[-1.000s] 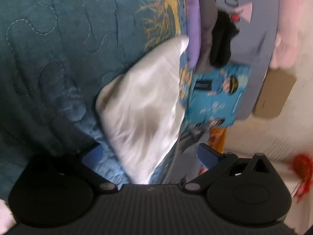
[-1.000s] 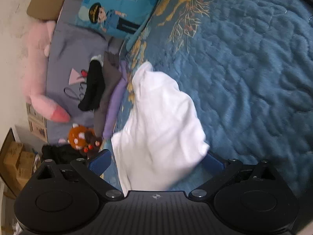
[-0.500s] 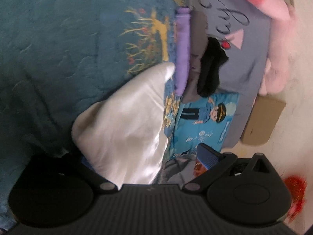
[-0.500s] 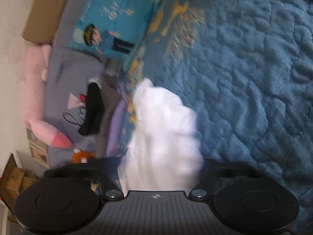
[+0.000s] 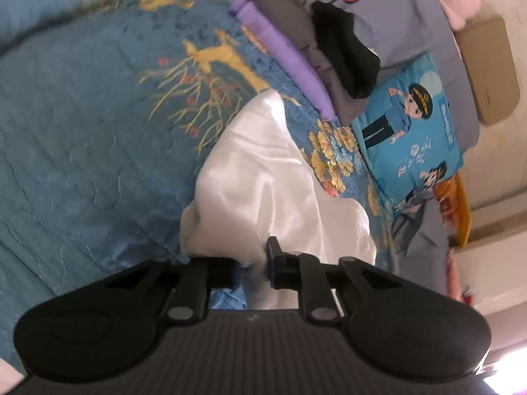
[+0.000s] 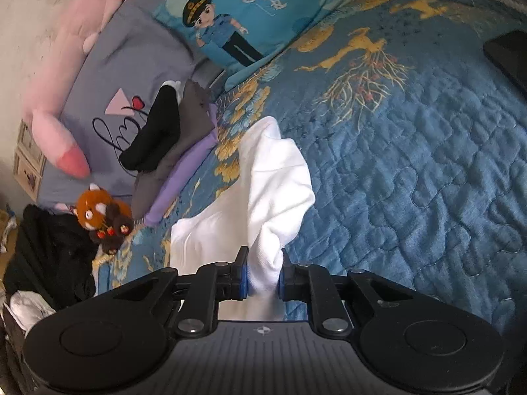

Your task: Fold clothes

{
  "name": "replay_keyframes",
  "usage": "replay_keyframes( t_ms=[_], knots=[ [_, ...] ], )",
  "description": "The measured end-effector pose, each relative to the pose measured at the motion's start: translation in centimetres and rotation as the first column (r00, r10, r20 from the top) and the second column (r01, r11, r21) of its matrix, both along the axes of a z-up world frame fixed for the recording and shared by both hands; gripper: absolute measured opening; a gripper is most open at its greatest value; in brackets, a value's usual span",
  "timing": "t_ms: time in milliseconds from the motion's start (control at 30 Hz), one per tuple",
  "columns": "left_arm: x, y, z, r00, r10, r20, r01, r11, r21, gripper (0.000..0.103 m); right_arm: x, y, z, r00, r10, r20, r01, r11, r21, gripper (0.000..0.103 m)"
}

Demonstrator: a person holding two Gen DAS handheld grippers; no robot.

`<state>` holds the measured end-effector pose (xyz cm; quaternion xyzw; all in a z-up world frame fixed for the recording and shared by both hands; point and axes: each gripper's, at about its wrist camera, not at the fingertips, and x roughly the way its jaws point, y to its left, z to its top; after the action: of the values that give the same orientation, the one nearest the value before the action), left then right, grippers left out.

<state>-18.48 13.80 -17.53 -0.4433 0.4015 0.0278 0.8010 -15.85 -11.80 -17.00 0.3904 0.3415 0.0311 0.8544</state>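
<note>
A white garment (image 5: 263, 184) hangs bunched above the blue quilted bedspread (image 5: 82, 131). My left gripper (image 5: 252, 270) is shut on the garment's near edge, cloth pinched between its fingers. In the right wrist view the same white garment (image 6: 273, 191) runs up from my right gripper (image 6: 262, 279), which is shut on a fold of it between the blue pads. A stack of folded clothes, purple (image 5: 293, 62), grey and black (image 5: 346, 56), lies just beyond the garment's far tip.
A cartoon cushion (image 6: 243, 23) and a grey pillow (image 6: 131, 75) lie at the head of the bed. A pink plush (image 6: 66, 65), a small orange plush (image 6: 98, 214) and a pile of dark clothes (image 6: 49, 253) sit at the left. A dark flat object (image 6: 507, 56) rests far right.
Both grippers have closed from wide open onto the white garment. The garment now hangs gathered from the two grips instead of lying loose between open fingers.
</note>
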Motion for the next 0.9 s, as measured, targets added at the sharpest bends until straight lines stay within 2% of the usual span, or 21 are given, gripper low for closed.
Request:
replay_keyframes(
  t_ms=[133,300,433,567,767,833,900],
  knots=[
    [0.2,-0.7,3.1,0.998,-0.052,0.043,0.048,0.995,0.089,0.015,0.0,0.4,2.4,0.999,0.031,0.037,-0.029,0.998,-0.056,0.015],
    [1.1,-1.5,8.8,0.987,-0.117,0.109,0.096,0.979,0.182,0.015,-0.1,0.8,5.3,0.994,0.073,0.08,-0.063,0.99,-0.128,0.014],
    [3.4,-1.6,13.6,0.974,-0.164,0.153,0.123,0.961,0.247,0.015,2.8,0.9,9.4,0.982,0.121,0.144,-0.095,0.98,-0.175,0.014],
    [8.0,-0.7,19.5,0.955,-0.191,0.228,0.11,0.939,0.325,0.015,7.6,1.5,14.3,0.962,0.162,0.219,-0.114,0.97,-0.216,0.014],
    [18.2,1.9,29.8,0.91,-0.195,0.367,0.013,0.896,0.444,0.016,19.1,4.3,23.5,0.906,0.216,0.364,-0.123,0.957,-0.261,0.014],
    [21.5,3.0,31.8,0.899,-0.187,0.397,-0.021,0.886,0.463,0.016,23.4,5.4,26.1,0.886,0.228,0.404,-0.12,0.954,-0.274,0.014],
    [24.7,4.0,33.5,0.887,-0.176,0.426,-0.054,0.878,0.476,0.016,26.9,6.3,27.5,0.868,0.24,0.434,-0.122,0.951,-0.283,0.014]
  ],
)
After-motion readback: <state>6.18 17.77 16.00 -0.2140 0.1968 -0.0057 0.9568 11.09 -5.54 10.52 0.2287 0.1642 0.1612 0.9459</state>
